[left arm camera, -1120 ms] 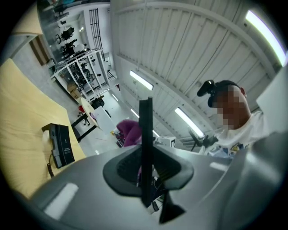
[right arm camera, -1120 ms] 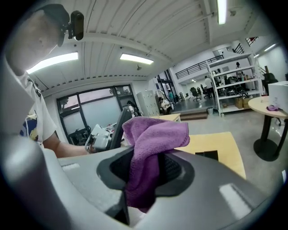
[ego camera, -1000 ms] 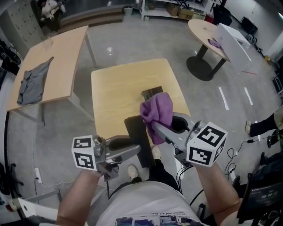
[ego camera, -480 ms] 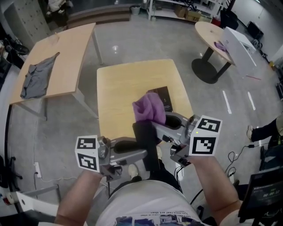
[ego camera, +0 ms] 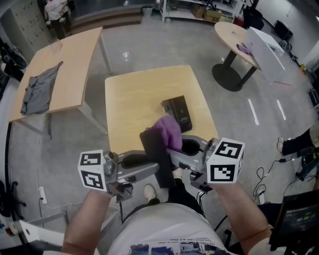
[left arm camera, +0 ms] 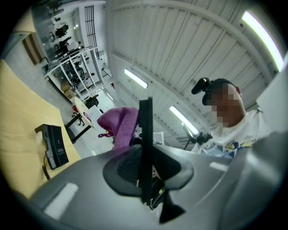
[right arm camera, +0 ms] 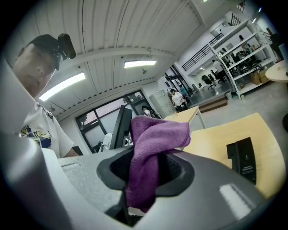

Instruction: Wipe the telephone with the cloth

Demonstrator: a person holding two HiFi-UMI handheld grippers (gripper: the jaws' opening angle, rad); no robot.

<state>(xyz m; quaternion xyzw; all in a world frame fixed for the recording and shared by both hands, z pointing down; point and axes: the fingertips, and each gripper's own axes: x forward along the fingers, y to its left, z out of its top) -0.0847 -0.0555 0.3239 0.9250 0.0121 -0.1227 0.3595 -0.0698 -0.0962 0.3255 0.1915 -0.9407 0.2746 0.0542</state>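
Note:
The telephone [ego camera: 155, 155] is a thin black slab, and my left gripper [ego camera: 158, 168] is shut on its lower part, holding it upright over the near edge of the small wooden table [ego camera: 134, 94]. In the left gripper view the telephone [left arm camera: 145, 143] shows edge-on between the jaws. My right gripper [ego camera: 173, 148] is shut on a purple cloth [ego camera: 168, 131], which lies against the telephone's far upper side. The right gripper view shows the cloth [right arm camera: 146, 152] bunched in the jaws with the telephone [right arm camera: 120, 126] just behind it.
A black box [ego camera: 178, 113] lies flat on the small table, right of centre. A longer wooden table [ego camera: 75, 55] with a grey garment [ego camera: 37, 89] stands to the left, and a round table [ego camera: 234, 35] at the upper right. A person [ego camera: 55, 11] stands far off.
The right gripper has drawn the cloth nearer and lower along the telephone, uncovering the black box on the table. The left gripper and the telephone have stayed put.

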